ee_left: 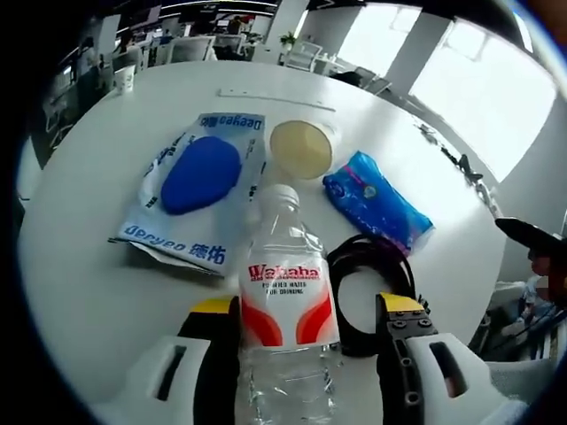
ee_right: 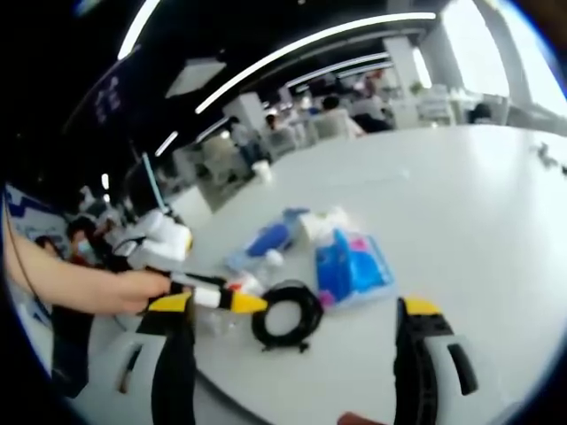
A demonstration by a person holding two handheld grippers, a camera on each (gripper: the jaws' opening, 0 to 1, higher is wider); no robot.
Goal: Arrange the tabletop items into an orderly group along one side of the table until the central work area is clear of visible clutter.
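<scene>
On my left gripper view the windows (ee_left: pixel 461 80) blow out to white and throw glare across the table (ee_left: pixel 89 266); the bottle (ee_left: pixel 285 301) label reads sharp. My right gripper view is softer, smeared with motion blur, lit by ceiling strips (ee_right: pixel 301 53) against a dim background. Both views bend hard toward the edges, and shadows lie faint.

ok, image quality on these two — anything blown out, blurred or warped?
Left gripper view: sharp up close, the water bottle label readable; windows at upper right blown out; table edge bowed by the fisheye. Right gripper view: softer overall, the coiled black cable and blue packet slightly blurred; ceiling light strips curve and glare.
</scene>
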